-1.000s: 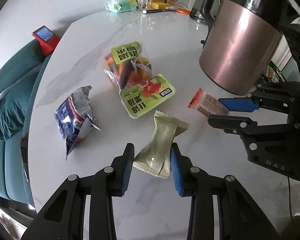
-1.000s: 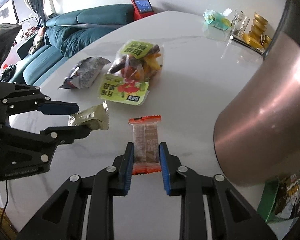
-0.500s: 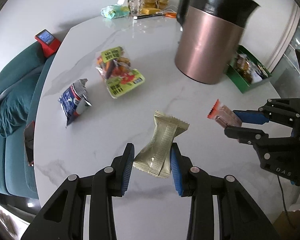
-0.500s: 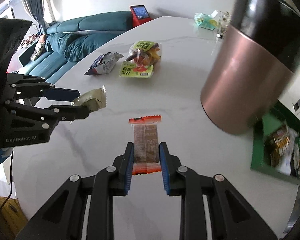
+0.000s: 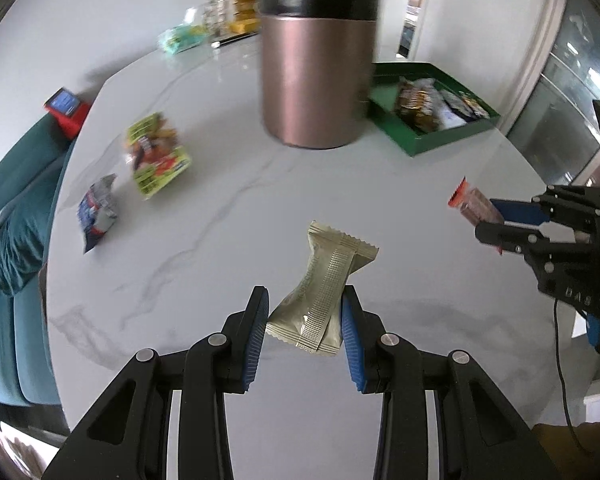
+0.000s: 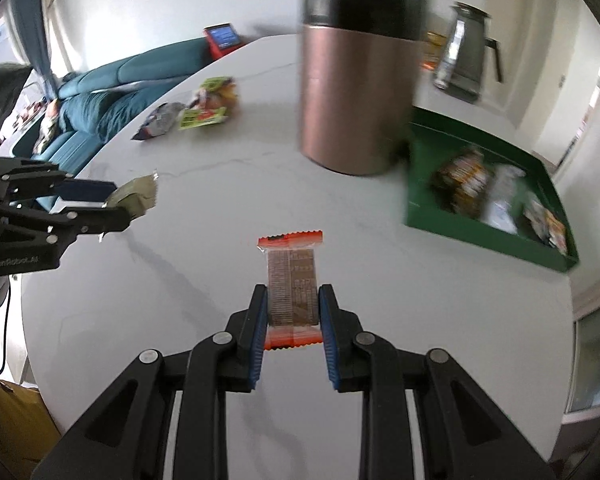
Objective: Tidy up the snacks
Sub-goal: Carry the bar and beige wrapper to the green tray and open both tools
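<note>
Writing we can read: "GenRobot.AI" on the body of the left gripper [image 6: 130, 204] in the right wrist view; "DAS" on the body of the right gripper [image 5: 486, 222] in the left wrist view. The print on the snack wrappers is too blurred or small for us to read.
Left claw: we see it clamped on the olive-gold packet [image 5: 322, 294], blue pads pressing both long edges of the wrapper's near part.
Olive-gold packet, axis: long axis runs away from the claw and leans up-right in the left wrist view; crimped far end free, held above the table [image 5: 228, 216].
Right claw: we see it closed on the orange-ended bar [image 6: 293, 282], pads on its two long sides.
Orange-ended bar, axis: long axis straight ahead along the fingers, clear middle showing a brown bar, far orange crimp pointing toward the green tray [image 6: 476, 232]; held off the table.
Green tray: at the table's right edge, already holding several wrapped snacks; well apart from both claws.
In the way: we see a tall copper-coloured canister [image 5: 314, 80] with a black top standing just beside the tray's left end.
Still loose on the table: a yellow-green snack bag [image 5: 156, 156] and a blue-silver packet [image 5: 98, 210], near each other on the left.
Around: a teal sofa [image 5: 8, 232] beyond the table edge, a red device [image 5: 66, 108] with a screen, a grey jug [image 6: 462, 54] at the back.
</note>
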